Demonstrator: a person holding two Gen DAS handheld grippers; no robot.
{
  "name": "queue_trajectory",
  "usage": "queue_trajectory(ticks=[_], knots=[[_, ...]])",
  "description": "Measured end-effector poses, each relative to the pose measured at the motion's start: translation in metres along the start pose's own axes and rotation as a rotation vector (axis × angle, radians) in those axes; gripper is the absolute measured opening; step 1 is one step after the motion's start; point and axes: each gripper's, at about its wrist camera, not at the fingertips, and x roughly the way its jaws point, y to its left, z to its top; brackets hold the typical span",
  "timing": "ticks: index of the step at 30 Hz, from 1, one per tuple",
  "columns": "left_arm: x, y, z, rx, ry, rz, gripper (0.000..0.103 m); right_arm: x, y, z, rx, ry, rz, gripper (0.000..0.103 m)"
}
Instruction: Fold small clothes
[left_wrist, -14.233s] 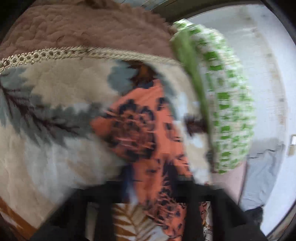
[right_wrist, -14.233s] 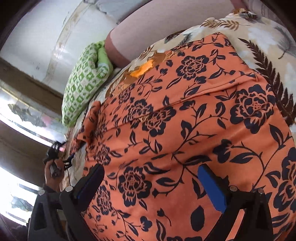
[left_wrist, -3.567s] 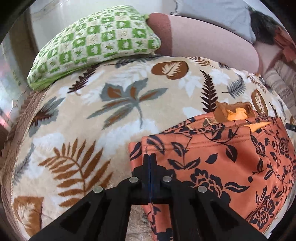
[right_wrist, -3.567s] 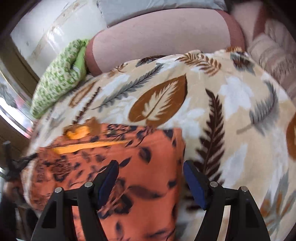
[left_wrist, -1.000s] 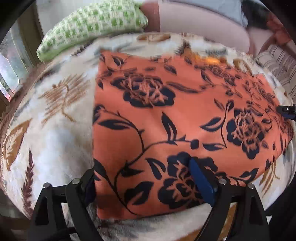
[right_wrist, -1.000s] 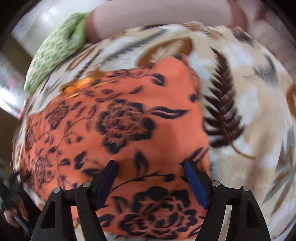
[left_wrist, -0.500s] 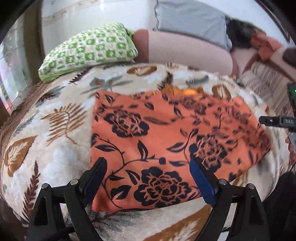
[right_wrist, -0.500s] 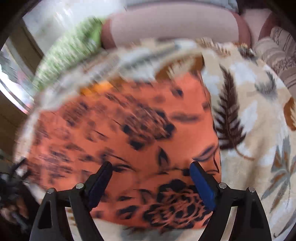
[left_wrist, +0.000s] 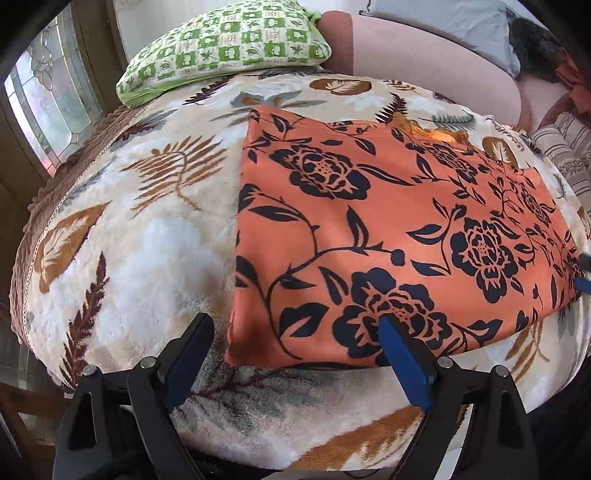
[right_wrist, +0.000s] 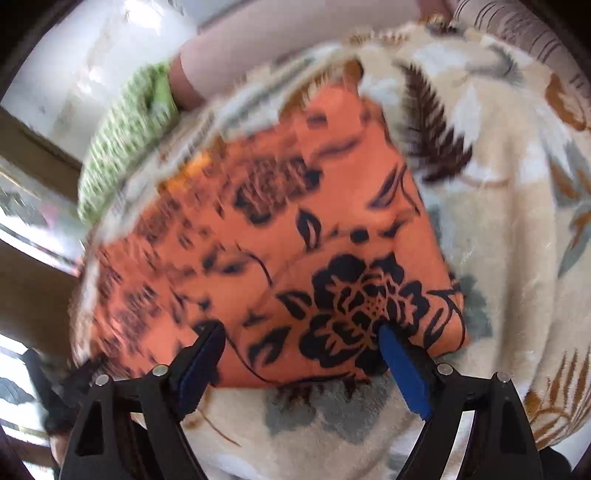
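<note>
An orange garment with black flowers (left_wrist: 388, 236) lies folded flat as a rectangle on a leaf-patterned blanket (left_wrist: 147, 229). It also shows in the right wrist view (right_wrist: 288, 258), blurred at its far side. My left gripper (left_wrist: 295, 343) is open and empty, just above the garment's near left corner. My right gripper (right_wrist: 299, 347) is open and empty over the garment's near edge by its right corner. The right gripper's tip (left_wrist: 583, 273) shows at the garment's right end in the left wrist view.
A green checked pillow (left_wrist: 225, 44) lies at the far left of the blanket. A pink bolster (left_wrist: 424, 62) runs along the back. Striped fabric (left_wrist: 569, 155) is at the right. A window (left_wrist: 40, 110) is on the left.
Both grippers stay open and have shifted along the garment's near edge. The left wrist view has dropped closer to the near left corner. The right wrist view has swung toward the right corner.
</note>
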Motion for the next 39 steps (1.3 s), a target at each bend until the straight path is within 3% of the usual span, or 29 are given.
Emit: queue_trajectory(ticks=[5,10,14,20,23,24,26,27,32,34,35,36,37,38,39], knots=[[-0.006,0.000,0.003,0.001,-0.013,-0.002,0.091,-0.024,0.012,-0.001,0.001,-0.051,0.060,0.088],[-0.011,-0.002,0.007,0.018,-0.015,0.000,0.091,-0.023,-0.014,-0.032,0.204,-0.029,0.192,0.088],[-0.019,-0.005,0.012,0.017,-0.030,-0.008,0.090,-0.005,-0.036,-0.044,0.342,-0.002,0.232,0.088],[-0.034,-0.017,0.025,0.016,-0.088,-0.056,0.091,0.010,-0.072,-0.035,0.562,-0.065,0.319,0.088],[-0.024,-0.030,0.028,0.046,-0.066,-0.058,0.091,0.011,-0.084,-0.027,0.633,-0.125,0.343,0.087],[-0.019,-0.035,0.028,0.060,-0.053,-0.053,0.091,0.012,-0.087,-0.026,0.651,-0.142,0.346,0.080],[-0.013,-0.042,0.028,0.076,-0.040,-0.050,0.091,0.018,-0.087,-0.021,0.624,-0.124,0.322,0.038],[-0.010,-0.045,0.027,0.087,-0.030,-0.049,0.091,0.022,-0.086,-0.020,0.613,-0.102,0.305,0.011],[-0.013,-0.047,0.027,0.097,-0.062,-0.046,0.091,-0.008,-0.059,-0.020,0.468,-0.204,0.189,0.011],[-0.007,-0.045,0.030,0.079,-0.065,-0.049,0.091,-0.006,-0.065,-0.028,0.466,-0.193,0.130,0.011],[0.001,-0.045,0.032,0.075,-0.038,-0.045,0.091,0.008,-0.073,-0.033,0.477,-0.129,0.095,0.017],[0.006,-0.045,0.034,0.077,-0.018,-0.042,0.090,0.017,-0.081,-0.037,0.507,-0.098,0.132,0.017],[0.009,-0.044,0.034,0.079,-0.007,-0.038,0.090,0.009,-0.083,-0.036,0.515,-0.114,0.151,0.021],[0.009,-0.042,0.035,0.074,-0.025,-0.038,0.090,-0.004,-0.078,-0.028,0.467,-0.116,0.101,0.026],[0.008,-0.040,0.036,0.064,-0.043,-0.042,0.091,-0.016,-0.073,-0.023,0.420,-0.140,0.059,0.043]])
